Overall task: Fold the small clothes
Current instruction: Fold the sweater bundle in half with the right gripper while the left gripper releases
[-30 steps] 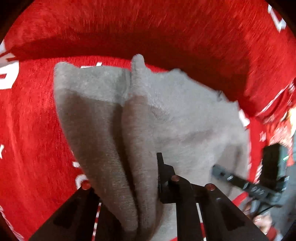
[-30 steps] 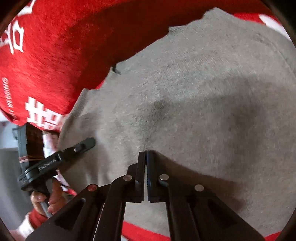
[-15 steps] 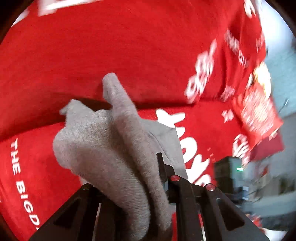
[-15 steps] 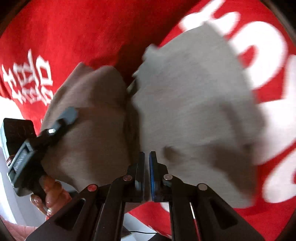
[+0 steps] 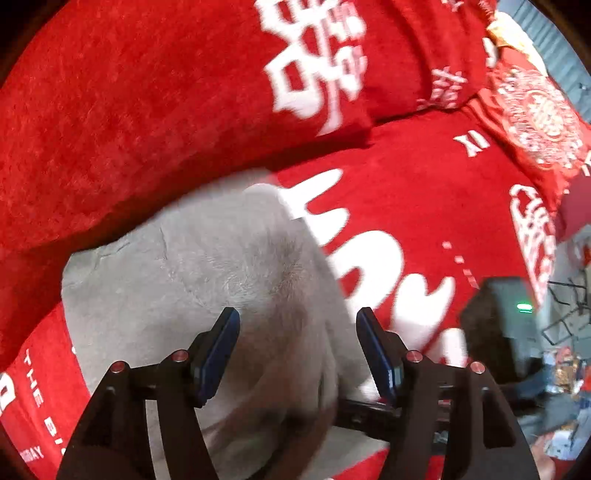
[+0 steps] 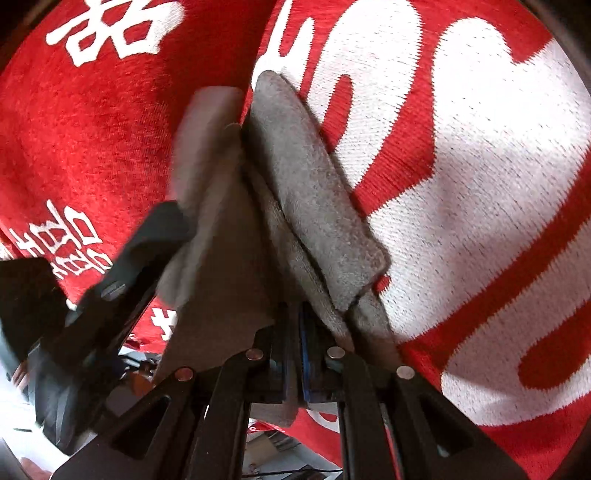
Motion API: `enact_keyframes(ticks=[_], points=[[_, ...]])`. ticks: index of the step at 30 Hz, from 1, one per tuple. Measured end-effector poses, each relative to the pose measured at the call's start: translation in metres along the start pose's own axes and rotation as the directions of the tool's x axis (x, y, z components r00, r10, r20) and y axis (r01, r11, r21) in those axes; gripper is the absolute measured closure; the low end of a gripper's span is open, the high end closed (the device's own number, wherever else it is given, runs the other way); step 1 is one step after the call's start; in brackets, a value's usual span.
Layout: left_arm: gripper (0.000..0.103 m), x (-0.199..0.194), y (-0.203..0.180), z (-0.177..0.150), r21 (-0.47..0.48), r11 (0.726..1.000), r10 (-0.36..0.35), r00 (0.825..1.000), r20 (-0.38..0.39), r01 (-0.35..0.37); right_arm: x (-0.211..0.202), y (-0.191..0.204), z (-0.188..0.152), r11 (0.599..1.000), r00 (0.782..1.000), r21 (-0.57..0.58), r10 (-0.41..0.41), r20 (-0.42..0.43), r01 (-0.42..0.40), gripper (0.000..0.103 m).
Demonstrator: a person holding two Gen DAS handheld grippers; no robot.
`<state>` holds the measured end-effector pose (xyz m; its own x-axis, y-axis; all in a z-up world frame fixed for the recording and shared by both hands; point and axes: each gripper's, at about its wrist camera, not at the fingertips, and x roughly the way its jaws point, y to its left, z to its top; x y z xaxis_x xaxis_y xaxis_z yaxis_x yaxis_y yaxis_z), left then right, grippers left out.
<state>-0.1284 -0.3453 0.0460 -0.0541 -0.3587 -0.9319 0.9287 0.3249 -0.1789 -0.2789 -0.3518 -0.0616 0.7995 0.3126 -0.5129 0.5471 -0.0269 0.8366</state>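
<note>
Grey cloth (image 5: 207,258), folded on the red blanket (image 5: 147,110), is pinched by the right gripper (image 6: 293,354) and just let go by the widening left gripper (image 5: 297,328).

Bed covered w/ a red blanket (image 5: 155,122) w/ big white lettering & Chinese characters. Red pillow (image 5: 535,110) w/ white round pattern at far right. Beyond bed edge: grey wall (image 5: 554,26), cluttered floor (image 5: 565,373), blurred. Daylight, fairly bright.
</note>
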Motion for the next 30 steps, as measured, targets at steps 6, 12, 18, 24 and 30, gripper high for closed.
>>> enact_keyframes(ticks=[6, 12, 18, 24, 30], points=[[0.011, -0.048, 0.036, -0.005, -0.112, 0.994, 0.011, 0.995, 0.102, 0.000, -0.022, -0.019, 0.014, 0.991, 0.993, 0.083, 0.106, 0.044, -0.109, 0.063], [0.011, -0.062, 0.131, -0.050, -0.318, 0.933, 0.187, 0.982, 0.026, -0.169, -0.030, -0.023, 0.032, 0.951, 0.961, 0.137, 0.268, 0.071, -0.276, 0.044], [0.011, -0.040, 0.161, -0.078, -0.407, 0.885, 0.217, 0.974, -0.064, -0.225, -0.004, 0.022, 0.044, 0.999, 0.998, -0.046, -0.029, -0.056, 0.027, 0.084], [0.011, -0.043, 0.145, -0.088, -0.378, 0.903, 0.205, 0.978, -0.043, -0.205, -0.036, 0.068, 0.027, 0.941, 0.988, -0.302, -0.154, 0.028, 0.155, 0.085], [0.008, -0.022, 0.130, -0.100, -0.352, 0.914, 0.188, 0.980, -0.071, -0.200, -0.040, 0.014, 0.034, 0.946, 0.965, -0.188, -0.262, 0.027, 0.263, 0.080]])
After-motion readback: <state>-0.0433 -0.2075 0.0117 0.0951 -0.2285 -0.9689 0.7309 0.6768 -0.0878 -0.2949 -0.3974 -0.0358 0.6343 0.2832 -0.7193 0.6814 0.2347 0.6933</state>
